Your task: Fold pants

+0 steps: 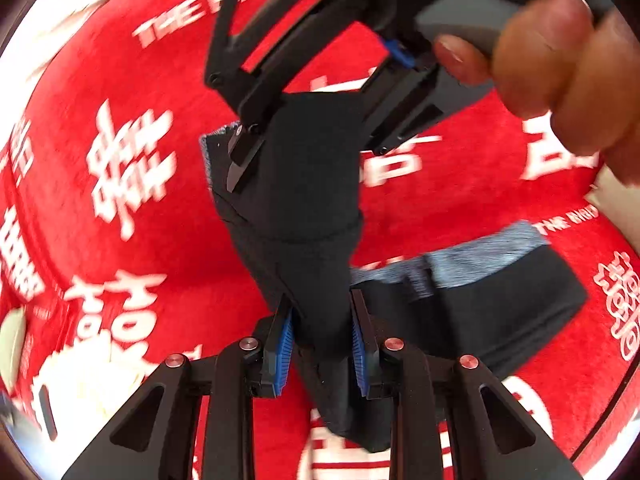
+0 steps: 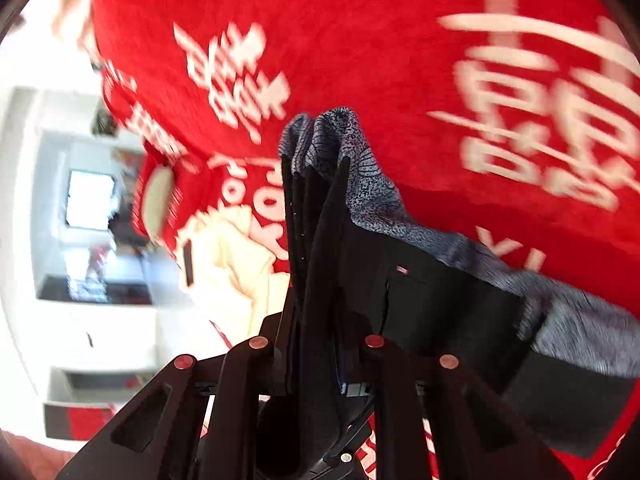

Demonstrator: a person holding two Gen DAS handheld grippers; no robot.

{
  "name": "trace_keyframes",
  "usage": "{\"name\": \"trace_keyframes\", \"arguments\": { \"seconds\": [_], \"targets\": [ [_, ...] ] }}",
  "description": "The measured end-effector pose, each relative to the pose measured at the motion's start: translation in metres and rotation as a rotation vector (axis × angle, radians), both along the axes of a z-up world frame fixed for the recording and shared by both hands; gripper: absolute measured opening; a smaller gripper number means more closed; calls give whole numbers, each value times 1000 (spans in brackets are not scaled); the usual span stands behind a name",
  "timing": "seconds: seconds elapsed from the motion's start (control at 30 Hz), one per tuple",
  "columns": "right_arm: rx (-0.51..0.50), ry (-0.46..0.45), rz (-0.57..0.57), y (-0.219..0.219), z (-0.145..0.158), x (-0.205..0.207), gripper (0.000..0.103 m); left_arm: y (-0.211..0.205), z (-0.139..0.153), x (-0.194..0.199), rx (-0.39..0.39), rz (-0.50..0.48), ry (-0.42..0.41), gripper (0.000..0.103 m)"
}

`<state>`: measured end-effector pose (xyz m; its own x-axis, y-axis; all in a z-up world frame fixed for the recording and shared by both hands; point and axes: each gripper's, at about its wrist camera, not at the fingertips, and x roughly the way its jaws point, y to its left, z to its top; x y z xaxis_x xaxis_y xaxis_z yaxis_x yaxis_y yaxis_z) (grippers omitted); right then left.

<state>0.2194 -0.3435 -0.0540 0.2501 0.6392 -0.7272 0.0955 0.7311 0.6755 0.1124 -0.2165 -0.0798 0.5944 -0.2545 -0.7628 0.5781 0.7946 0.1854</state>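
Observation:
The black pants (image 1: 308,208) with a grey-blue waistband (image 1: 480,256) hang lifted over the red blanket (image 1: 120,92). My left gripper (image 1: 322,340) is shut on a bunched fold of the pants between its blue pads (image 1: 283,344). My right gripper (image 1: 280,152), held by a hand (image 1: 560,72), shows at the top of the left wrist view, shut on the upper end of the same fabric. In the right wrist view the right gripper (image 2: 316,216) pinches several black layers of the pants (image 2: 440,296), with the grey waistband (image 2: 360,168) sticking out past its fingertips.
The red blanket (image 2: 360,40) with white characters covers the surface below. A cream garment (image 2: 236,264) lies on its edge, also in the left wrist view (image 1: 88,376). White room furniture (image 2: 88,200) shows beyond the edge.

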Motion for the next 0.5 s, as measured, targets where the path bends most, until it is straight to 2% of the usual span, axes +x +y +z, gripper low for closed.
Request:
{"name": "trace_keyframes", "arguments": {
  "seconds": [0.27, 0.47, 0.5],
  "targets": [
    [175, -72, -211, -109, -12, -94, 17, -82, -2, -58, 58, -209, -12, 27],
    [264, -74, -375, -169, -54, -157, 17, -141, -29, -99, 126, -341, 7, 27],
    [273, -65, -400, -179, -64, -165, 17, -147, -35, -104, 117, -392, 30, 27]
  ]
}}
